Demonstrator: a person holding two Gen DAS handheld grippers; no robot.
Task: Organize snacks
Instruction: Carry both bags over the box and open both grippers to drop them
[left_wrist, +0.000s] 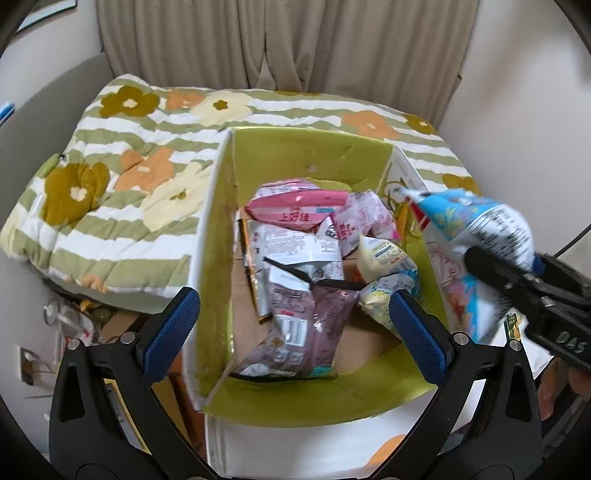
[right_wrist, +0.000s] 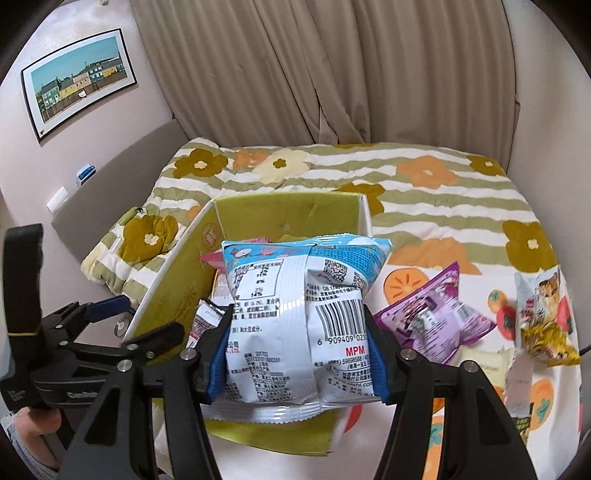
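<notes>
The right claw (right_wrist: 299, 354) grips a blue-and-white snack bag (right_wrist: 295, 306) over the green box (left_wrist: 295, 147); the left claw (left_wrist: 291, 325) gapes empty above it.

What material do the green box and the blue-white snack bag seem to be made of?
The box looks like cardboard with a matte green lining: bare brown board on its floor, creased flaps. The snack bag, clamped in the right hand-held gripper, looks like glossy plastic film: crinkles, a crimped seam.
</notes>
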